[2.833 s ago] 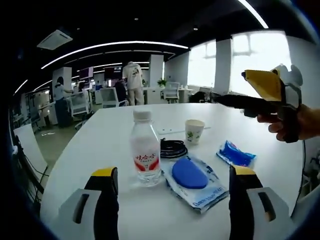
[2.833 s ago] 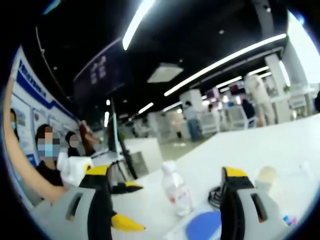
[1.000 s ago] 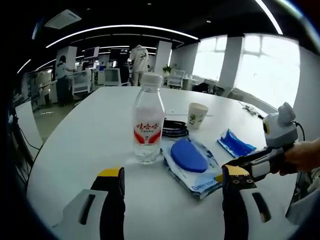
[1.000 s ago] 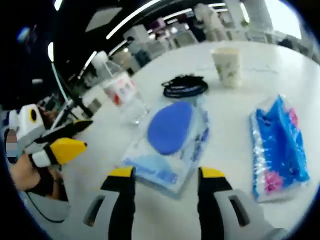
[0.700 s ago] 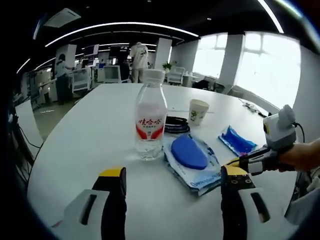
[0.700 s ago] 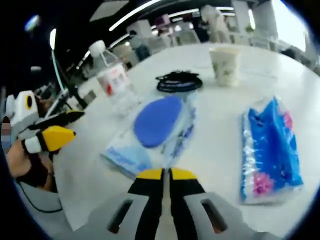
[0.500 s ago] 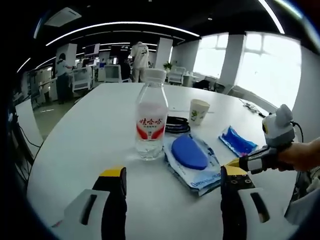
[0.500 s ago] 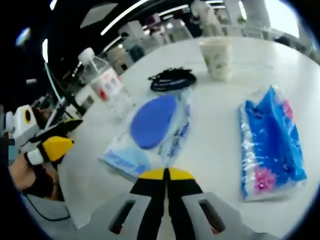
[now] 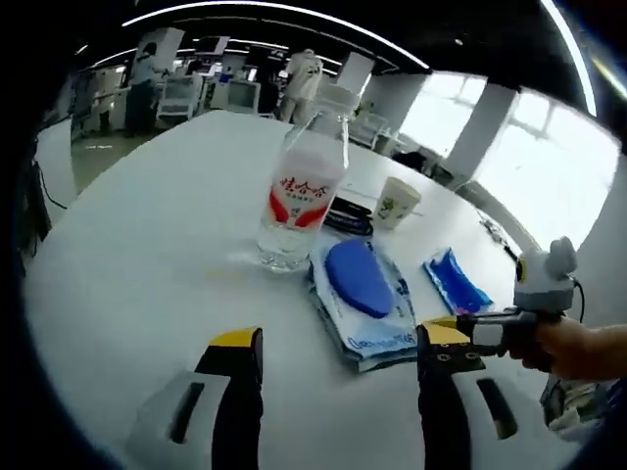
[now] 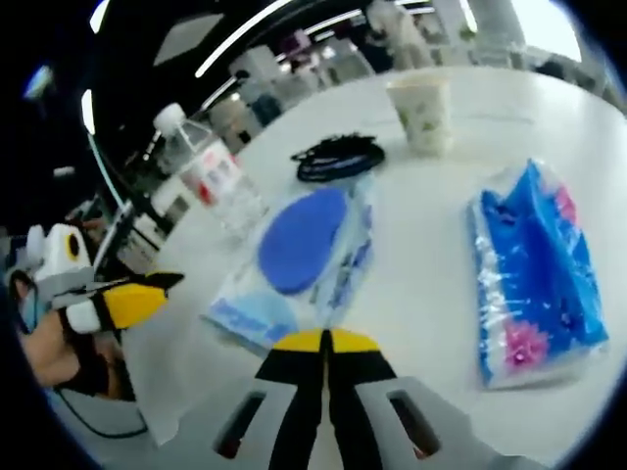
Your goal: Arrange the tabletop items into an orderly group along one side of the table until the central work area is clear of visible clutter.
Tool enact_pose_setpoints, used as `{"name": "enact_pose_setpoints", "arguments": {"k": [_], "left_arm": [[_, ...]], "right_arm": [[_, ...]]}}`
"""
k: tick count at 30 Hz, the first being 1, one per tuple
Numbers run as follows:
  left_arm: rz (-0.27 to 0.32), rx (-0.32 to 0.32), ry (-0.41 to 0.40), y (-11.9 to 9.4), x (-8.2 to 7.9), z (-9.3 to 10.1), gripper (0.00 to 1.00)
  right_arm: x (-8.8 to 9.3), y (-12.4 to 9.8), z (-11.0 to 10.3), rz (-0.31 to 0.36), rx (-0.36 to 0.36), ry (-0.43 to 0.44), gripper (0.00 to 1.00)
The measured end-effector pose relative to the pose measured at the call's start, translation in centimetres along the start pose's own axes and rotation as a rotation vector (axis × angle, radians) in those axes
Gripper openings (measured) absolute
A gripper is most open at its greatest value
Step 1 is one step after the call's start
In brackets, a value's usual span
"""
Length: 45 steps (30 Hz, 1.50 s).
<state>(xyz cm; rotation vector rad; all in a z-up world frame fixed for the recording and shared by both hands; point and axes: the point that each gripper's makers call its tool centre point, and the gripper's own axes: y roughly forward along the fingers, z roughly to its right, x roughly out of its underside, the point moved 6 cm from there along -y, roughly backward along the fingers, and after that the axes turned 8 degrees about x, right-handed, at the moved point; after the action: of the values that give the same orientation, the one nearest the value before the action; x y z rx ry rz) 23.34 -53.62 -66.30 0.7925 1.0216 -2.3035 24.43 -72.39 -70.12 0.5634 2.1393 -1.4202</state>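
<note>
On the white table [image 9: 127, 245] stand a clear water bottle [image 9: 294, 201] with a red label, a paper cup [image 9: 395, 203] and a black cable coil [image 9: 348, 217]. A wipes pack [image 9: 358, 294] with a blue lid lies in front of the bottle, and a blue tissue pack [image 9: 454, 284] lies to its right. My left gripper [image 9: 338, 343] is open just short of the wipes pack. My right gripper [image 10: 325, 343] is shut with its tips at the near edge of the wipes pack [image 10: 299, 245]. The bottle [image 10: 211, 176], cup [image 10: 421, 116], coil [image 10: 338, 157] and tissue pack [image 10: 534, 284] lie beyond it.
My right gripper [image 9: 470, 323] comes in from the right, held by a hand [image 9: 578, 348]. My left gripper [image 10: 118, 299] shows at the left past the table's edge. Office desks, chairs and people stand far behind the table. The table's left part is bare.
My right gripper's jaws were open a second ago and have since shut near the wipes pack. The left gripper view has tilted and moved lower. The table's items have not moved.
</note>
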Motion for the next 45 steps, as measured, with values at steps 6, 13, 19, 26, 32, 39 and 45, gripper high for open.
{"name": "enact_pose_setpoints", "arguments": {"k": [6, 13, 19, 26, 32, 39, 45], "left_arm": [[-0.042, 0.017, -0.116, 1.1, 0.7, 0.1, 0.54], [-0.089, 0.035, -0.2, 2.5, 0.8, 0.9, 0.5], [-0.128, 0.035, -0.251, 3.7, 1.0, 1.5, 0.47], [-0.15, 0.03, -0.277, 4.0, 1.1, 1.8, 0.4], [-0.192, -0.014, -0.259, 3.9, 1.8, 1.1, 0.2], [-0.186, -0.028, -0.269, 4.0, 2.0, 0.8, 0.1], [-0.169, 0.005, -0.229, 4.1, 1.6, 1.2, 0.0]], "right_arm": [[0.0, 0.0, 0.0, 0.001, -0.002, 0.011, 0.0], [0.1, 0.0, 0.1, 0.007, -0.004, 0.021, 0.0], [0.1, 0.0, 0.1, 0.012, -0.006, 0.027, 0.0], [0.2, -0.1, 0.1, 0.021, -0.005, 0.04, 0.0], [0.1, -0.2, 0.2, 0.026, -0.003, 0.052, 0.0], [0.0, -0.4, 0.4, 0.032, -0.005, 0.06, 0.0], [0.0, -0.6, 0.7, 0.04, -0.002, 0.068, 0.0]]}}
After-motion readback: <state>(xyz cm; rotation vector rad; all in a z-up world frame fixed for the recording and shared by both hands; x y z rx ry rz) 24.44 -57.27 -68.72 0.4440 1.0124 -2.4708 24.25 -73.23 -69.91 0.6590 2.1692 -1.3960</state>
